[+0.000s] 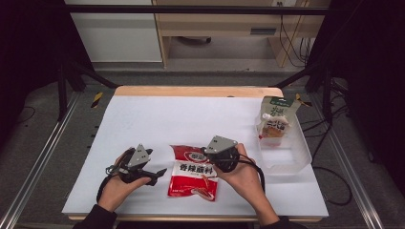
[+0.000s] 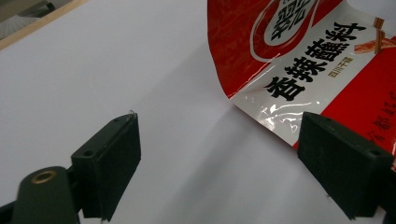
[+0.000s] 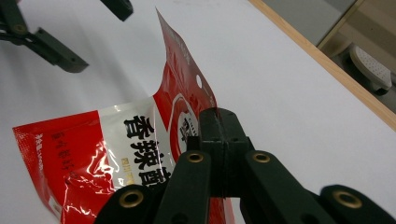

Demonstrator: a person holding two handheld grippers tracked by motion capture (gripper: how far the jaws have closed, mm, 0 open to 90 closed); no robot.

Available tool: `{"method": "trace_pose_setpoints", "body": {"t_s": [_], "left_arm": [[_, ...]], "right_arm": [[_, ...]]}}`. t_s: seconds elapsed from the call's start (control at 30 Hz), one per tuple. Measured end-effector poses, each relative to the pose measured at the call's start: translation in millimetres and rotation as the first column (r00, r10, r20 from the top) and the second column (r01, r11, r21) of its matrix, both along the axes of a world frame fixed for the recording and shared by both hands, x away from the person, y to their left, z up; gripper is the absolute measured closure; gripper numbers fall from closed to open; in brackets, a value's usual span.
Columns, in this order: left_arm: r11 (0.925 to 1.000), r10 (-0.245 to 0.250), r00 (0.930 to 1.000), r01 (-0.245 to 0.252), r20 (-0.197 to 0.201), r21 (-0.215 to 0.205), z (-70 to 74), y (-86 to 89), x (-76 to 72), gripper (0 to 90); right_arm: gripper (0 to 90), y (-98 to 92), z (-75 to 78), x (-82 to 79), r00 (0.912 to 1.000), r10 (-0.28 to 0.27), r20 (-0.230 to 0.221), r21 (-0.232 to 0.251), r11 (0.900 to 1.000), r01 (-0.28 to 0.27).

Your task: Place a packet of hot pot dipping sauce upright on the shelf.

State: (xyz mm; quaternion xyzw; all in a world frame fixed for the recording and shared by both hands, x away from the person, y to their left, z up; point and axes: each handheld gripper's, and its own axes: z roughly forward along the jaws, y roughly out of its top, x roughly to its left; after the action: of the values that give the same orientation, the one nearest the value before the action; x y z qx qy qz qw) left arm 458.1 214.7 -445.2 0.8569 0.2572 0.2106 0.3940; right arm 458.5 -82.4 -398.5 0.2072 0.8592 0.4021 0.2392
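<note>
The red sauce packet [image 1: 193, 172] lies on the white table [image 1: 143, 119], near the front edge, between the two hands. The right gripper [image 1: 220, 161] is pinching the packet's top right edge: in the right gripper view its jaws are pressed together on the film [image 3: 184, 88], and that corner stands lifted off the table while the rest of the packet still rests flat. The left gripper [image 1: 155, 175] sits just left of the packet with its jaws spread; in the left gripper view the packet's curled edge [image 2: 299, 60] lies ahead of the pads [image 2: 109, 163], one of which overlaps it in the picture, and nothing is between them. To the far right a clear bin [image 1: 291, 152] already holds a green-topped pouch [image 1: 274, 121] leaning upright at its far end.

The step in hand looks like picking up the packet, likely to go into the bin with the pouch. One corner grip on a limp, slippery film is weak, so the packet would probably droop and swing once lifted. The next move calls for either the left gripper closing on the left edge to share the load, or a slow lift by the right alone, then a carry to the right and far, clearing the bin's near wall before letting go
</note>
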Motion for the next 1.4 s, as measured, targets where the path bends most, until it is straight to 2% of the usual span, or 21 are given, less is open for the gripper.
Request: {"method": "trace_pose_setpoints", "body": {"t_s": [0.13, 0.23, 0.37, 0.4, 0.57, 0.63, 0.77, 0.87, 0.97, 1.13, 1.27, 1.4], "left_arm": [[0.9997, -0.015, 0.9999, 0.015, 0.006, 0.017, 1.1, -6.0, 6.4, 17.9], [0.9982, -0.051, 0.9987, 0.050, 0.011, 0.034, 6.9, -11.9, 12.8, 22.3], [0.9967, -0.079, 0.9966, 0.079, 0.021, 0.021, 17.7, -19.0, 22.9, 28.8], [0.9956, -0.090, 0.9957, 0.089, 0.023, 0.030, 20.8, -20.5, 25.4, 30.0], [0.9819, -0.173, 0.9848, 0.173, -0.012, 0.076, 26.8, -28.7, 34.9, 38.4], [0.9777, -0.196, 0.9804, 0.197, -0.020, 0.074, 26.1, -31.4, 37.3, 42.6], [0.9690, -0.228, 0.9729, 0.231, -0.035, 0.088, 24.1, -36.3, 39.9, 52.7], [0.9667, -0.238, 0.9706, 0.240, -0.039, 0.088, 24.1, -37.6, 39.0, 62.8], [0.9682, -0.233, 0.9713, 0.236, -0.050, 0.082, 24.3, -37.3, 38.4, 73.9], [0.9589, -0.267, 0.9614, 0.272, -0.065, 0.081, 28.0, -37.9, 34.7, 89.3], [0.9575, -0.275, 0.9600, 0.278, -0.053, 0.075, 32.7, -38.9, 31.9, 90.0], [0.9556, -0.280, 0.9591, 0.282, -0.041, 0.084, 36.0, -39.8, 28.4, 90.0]], "right_arm": [[90.0, 1.4, 1.5, -1.9, 0.9999, 0.014, 0.006, -0.004, 1.000, -0.014], [90.0, 2.3, 3.6, -3.0, 0.9998, 0.019, 0.007, -0.001, 1.000, -0.019], [90.0, 4.1, 4.7, -4.5, 0.9994, 0.032, 0.015, 0.000, 0.999, -0.032], [90.0, 4.6, 4.8, -4.8, 0.9993, 0.035, 0.016, -0.002, 0.999, -0.035], [90.0, 5.9, 6.0, -5.9, 0.9989, 0.045, 0.015, -0.002, 0.999, -0.045], [90.0, 6.5, 6.3, -6.1, 0.9985, 0.052, 0.016, 0.001, 0.999, -0.052], [90.0, 9.9, 5.5, -6.6, 0.9977, 0.067, 0.013, -0.005, 0.998, -0.067], [90.0, 11.5, 5.2, -7.8, 0.9971, 0.075, 0.010, -0.006, 0.997, -0.075], [90.0, 10.2, 5.2, -7.3, 0.9975, 0.070, 0.004, -0.006, 0.998, -0.070], [89.4, 4.5, 5.9, -4.5, 0.9979, 0.064, -0.002, 0.001, 0.998, -0.064], [81.7, -1.3, 8.3, -1.5, 0.9980, 0.062, -0.012, -0.001, 0.998, -0.062], [62.8, -6.5, 13.2, 1.0, 0.9986, 0.052, 0.005, -0.037, 0.998, -0.052]]}}
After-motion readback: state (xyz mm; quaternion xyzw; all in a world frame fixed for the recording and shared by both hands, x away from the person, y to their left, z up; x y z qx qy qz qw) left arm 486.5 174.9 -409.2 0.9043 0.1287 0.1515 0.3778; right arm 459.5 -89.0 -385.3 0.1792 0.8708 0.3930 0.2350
